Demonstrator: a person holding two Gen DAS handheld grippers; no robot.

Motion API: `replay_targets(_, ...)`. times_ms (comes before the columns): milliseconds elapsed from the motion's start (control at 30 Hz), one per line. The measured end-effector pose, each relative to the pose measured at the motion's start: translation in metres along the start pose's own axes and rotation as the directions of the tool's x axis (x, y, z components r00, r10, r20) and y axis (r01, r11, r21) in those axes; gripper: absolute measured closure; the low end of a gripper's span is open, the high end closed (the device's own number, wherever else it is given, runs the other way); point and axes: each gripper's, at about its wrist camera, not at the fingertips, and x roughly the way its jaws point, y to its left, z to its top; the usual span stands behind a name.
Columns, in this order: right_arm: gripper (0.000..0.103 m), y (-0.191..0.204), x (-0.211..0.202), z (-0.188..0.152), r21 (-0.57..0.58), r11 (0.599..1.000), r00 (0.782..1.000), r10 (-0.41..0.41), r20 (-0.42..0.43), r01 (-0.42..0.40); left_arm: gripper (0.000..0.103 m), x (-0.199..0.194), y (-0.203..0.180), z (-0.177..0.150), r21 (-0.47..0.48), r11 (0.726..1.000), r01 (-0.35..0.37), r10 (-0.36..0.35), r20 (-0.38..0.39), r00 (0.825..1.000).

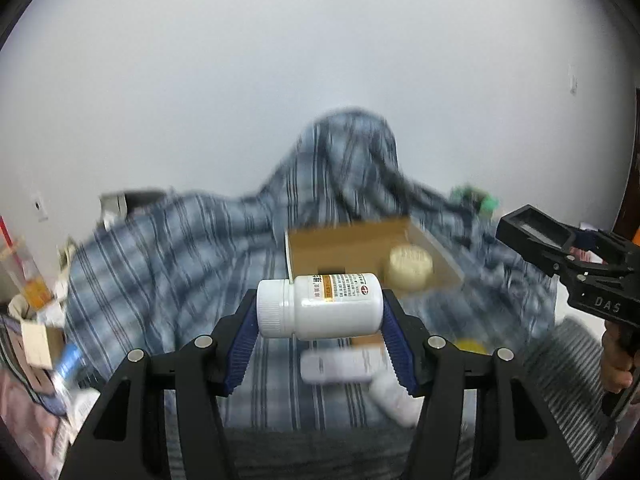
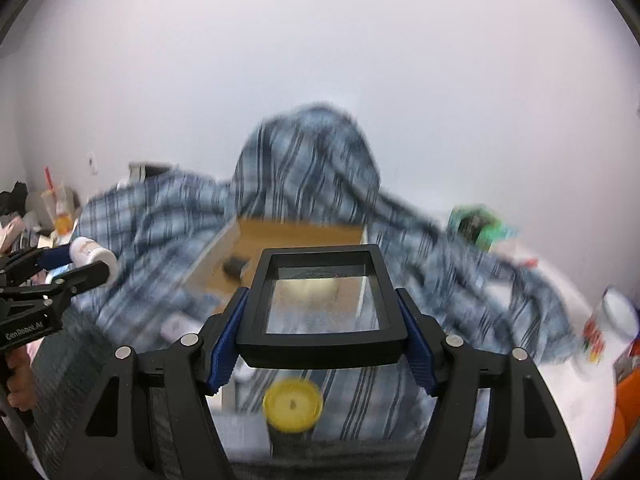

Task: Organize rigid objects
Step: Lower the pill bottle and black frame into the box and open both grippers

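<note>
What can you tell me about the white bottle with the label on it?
The white pill bottle looks like smooth plastic, with a ribbed white screw cap on its left end and a printed label with an orange stripe. It lies sideways, lifted in the air, pinched end to end between the blue ribbed pads of the left hand-held gripper. Its cap is on. Behind it sits an open cardboard box.

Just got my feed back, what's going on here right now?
A person is holding a gripper in each hand. The left gripper is clamped on a white pill bottle lying sideways; the right gripper is clamped on a black square frame box. Both are held above the striped cloth, before an open cardboard box. More bottles lie on the cloth.
</note>
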Motion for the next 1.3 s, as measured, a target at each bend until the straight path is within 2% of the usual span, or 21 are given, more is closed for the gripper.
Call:
replay_targets(133,0.034,-0.001,-0.010,0.038,0.003,1.000,0.997,-0.014,0.080,0.014,0.042,-0.012,0.003,0.038,0.000,1.000,-0.015,0.015,0.079,0.997)
replay_targets(300,0.034,-0.002,-0.017,0.072,0.013,0.999,0.986,-0.036,0.164,0.034,0.042,-0.008,0.005,0.063,-0.020,1.000,0.000,0.002,0.117,0.993)
replay_targets(533,0.034,-0.003,-0.007,0.103,0.029,0.999,0.976,-0.043,0.213,0.037,0.042,0.024,0.001,0.097,-0.023,0.999,0.042,-0.038,0.137,0.990)
replay_targets(700,0.034,-0.003,0.015,0.126,0.042,0.998,0.965,-0.058,0.254,0.049,0.042,0.056,-0.003,0.120,-0.011,0.999,0.043,-0.040,0.155,0.987)
replay_targets(833,0.034,-0.005,0.046,0.134,0.076,0.997,0.969,-0.046,0.243,0.028,0.042,0.087,-0.003,0.130,-0.006,0.999,0.050,-0.049,0.141,0.989)
replay_targets(967,0.034,-0.007,0.078,0.127,0.109,0.994,0.975,-0.051,0.218,0.027,0.042,0.117,-0.001,0.130,0.011,0.999,0.045,-0.046,0.117,0.992)
replay_targets(1100,0.034,-0.009,0.110,0.117,0.111,0.994,0.988,-0.042,0.151,0.025,0.042,0.141,0.011,0.116,-0.038,0.998,0.052,-0.048,0.090,0.995)
replay_targets(1300,0.034,-0.015,0.141,0.104,0.109,0.994,0.996,-0.038,0.077,0.029,0.042,0.168,0.019,0.103,-0.028,0.999,0.033,-0.031,0.065,0.997)
